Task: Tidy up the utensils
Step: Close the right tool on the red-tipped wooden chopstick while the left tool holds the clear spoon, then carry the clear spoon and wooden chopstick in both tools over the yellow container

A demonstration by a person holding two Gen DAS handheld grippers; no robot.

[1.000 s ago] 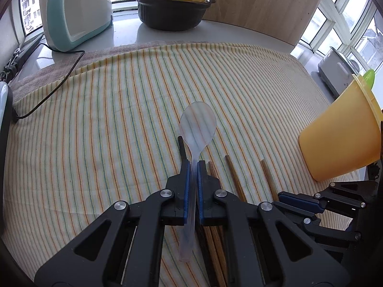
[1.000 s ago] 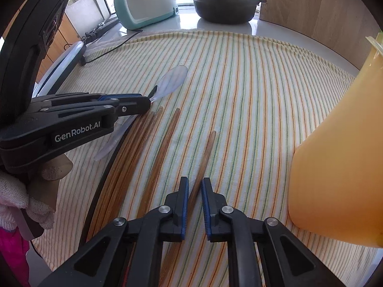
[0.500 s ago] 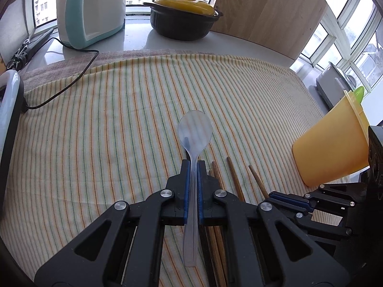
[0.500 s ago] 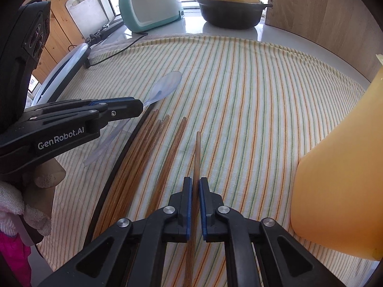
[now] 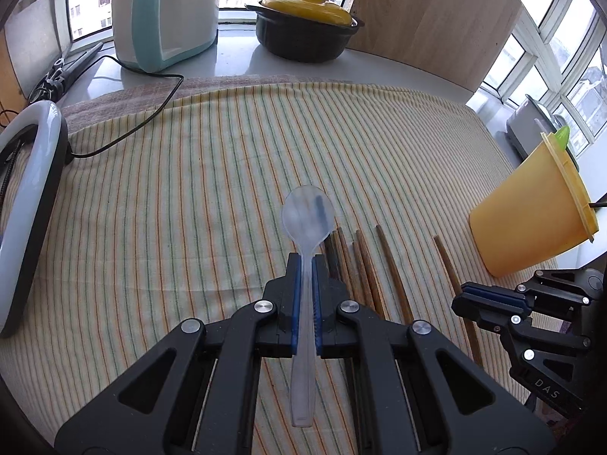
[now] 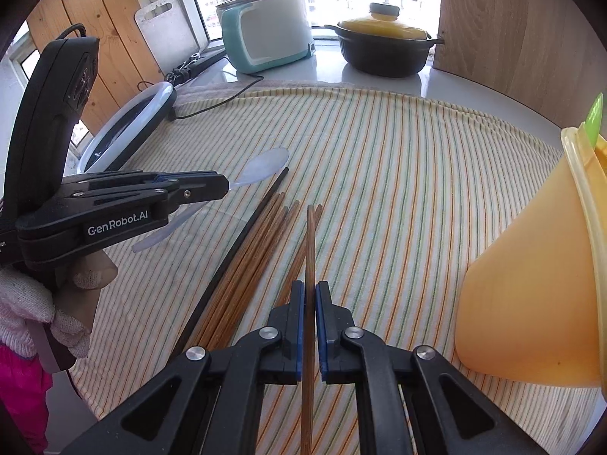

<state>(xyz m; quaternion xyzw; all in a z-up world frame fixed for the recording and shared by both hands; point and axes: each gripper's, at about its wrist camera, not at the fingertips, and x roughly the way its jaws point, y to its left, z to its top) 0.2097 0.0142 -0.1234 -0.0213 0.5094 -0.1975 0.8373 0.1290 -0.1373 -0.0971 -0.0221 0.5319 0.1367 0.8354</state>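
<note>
Your left gripper (image 5: 306,265) has its fingers closed on the handle of a clear plastic spoon (image 5: 308,223), gripping it partway along so the bowl sticks out ahead of the fingertips and the handle end trails back over the gripper body; in the right wrist view the spoon (image 6: 265,167) looks lifted off the striped cloth (image 5: 189,197) that covers the worktop. Your right gripper (image 6: 310,288) is pinched tight on a single wooden chopstick (image 6: 311,242), which runs straight forward between the blue pads, its far tip over the cloth. The other wooden chopsticks (image 6: 258,250) lie in a loose bundle on the cloth just to the left of the held one, with a black chopstick (image 6: 242,235) along their left edge. The two grippers are near each other, the left one to the left of the bundle. A yellow-orange plastic cup (image 6: 531,273) stands on the cloth to the right of your right gripper, well clear of the chopsticks, with something green (image 6: 593,117) poking above its rim. At the back of the worktop stand a teal and white cooker (image 5: 167,19) and a black pot with a yellow lid (image 5: 307,26).
</note>
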